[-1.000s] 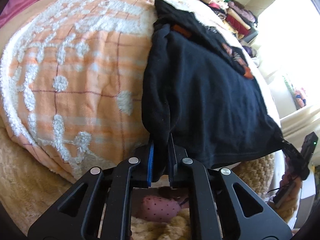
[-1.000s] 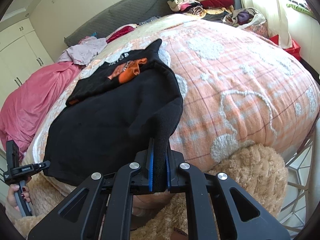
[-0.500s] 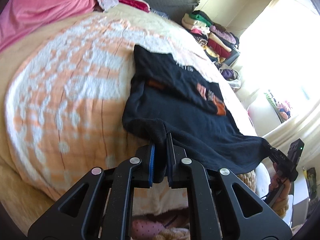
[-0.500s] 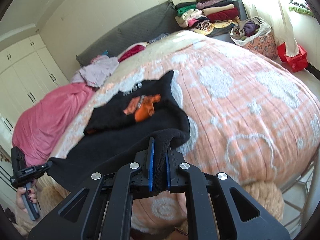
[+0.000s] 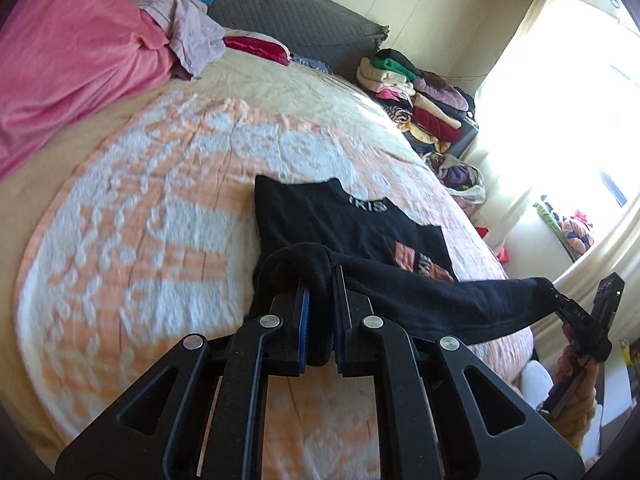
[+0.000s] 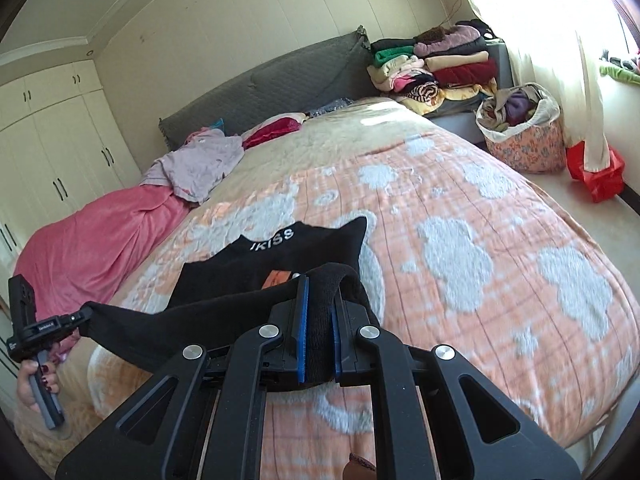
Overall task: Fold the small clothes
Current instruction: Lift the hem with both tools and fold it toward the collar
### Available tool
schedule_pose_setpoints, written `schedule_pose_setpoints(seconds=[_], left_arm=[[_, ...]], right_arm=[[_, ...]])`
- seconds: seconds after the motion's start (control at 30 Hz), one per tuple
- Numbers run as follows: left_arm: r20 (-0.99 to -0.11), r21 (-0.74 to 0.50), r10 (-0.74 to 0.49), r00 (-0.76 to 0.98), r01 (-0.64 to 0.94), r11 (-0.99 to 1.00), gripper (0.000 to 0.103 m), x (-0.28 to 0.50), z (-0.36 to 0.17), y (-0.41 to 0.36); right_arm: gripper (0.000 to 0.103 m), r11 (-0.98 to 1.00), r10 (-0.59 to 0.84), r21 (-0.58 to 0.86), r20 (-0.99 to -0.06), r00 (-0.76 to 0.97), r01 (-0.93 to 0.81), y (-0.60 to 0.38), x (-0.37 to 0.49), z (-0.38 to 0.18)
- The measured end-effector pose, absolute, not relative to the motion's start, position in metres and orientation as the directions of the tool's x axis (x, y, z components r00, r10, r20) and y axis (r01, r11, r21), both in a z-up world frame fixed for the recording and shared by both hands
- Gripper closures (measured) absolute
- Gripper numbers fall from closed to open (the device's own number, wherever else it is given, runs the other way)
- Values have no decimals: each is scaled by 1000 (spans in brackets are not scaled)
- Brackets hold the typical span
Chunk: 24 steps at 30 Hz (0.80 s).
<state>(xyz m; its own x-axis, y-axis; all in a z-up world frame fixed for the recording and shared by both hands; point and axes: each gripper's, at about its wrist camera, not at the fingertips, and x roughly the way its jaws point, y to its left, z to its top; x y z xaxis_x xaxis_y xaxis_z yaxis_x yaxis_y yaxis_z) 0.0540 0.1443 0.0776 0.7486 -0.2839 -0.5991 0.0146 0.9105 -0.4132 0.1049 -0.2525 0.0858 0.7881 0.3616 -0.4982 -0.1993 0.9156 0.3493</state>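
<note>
Between the fingers of the left gripper a bunched corner of a black shirt is clamped tight; the right gripper pinches the opposite corner the same way, so the hem hangs stretched between the two tools, lifted off the bed; ahead of both tools the upper part of the shirt lies flat on the blanket, showing white lettering at the neck and an orange print on the chest, partly covered by the raised hem; the blanket is peach with white fluffy patches and thin red lines; farther ahead sit a grey headboard, a pink cover and a pale crumpled garment; a stack of folded clothes and a full flowered basket stand ahead to the right near the curtain; white wardrobes are at left.
</note>
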Motion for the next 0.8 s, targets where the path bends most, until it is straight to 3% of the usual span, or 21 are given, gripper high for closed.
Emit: schedule_pose_setpoints(seconds=[0.8], left_arm=[[-663, -329, -207, 719, -31, 944, 99, 157, 69, 154]], right_arm=[[95, 955, 285, 237, -569, 772, -178, -221, 225, 86]])
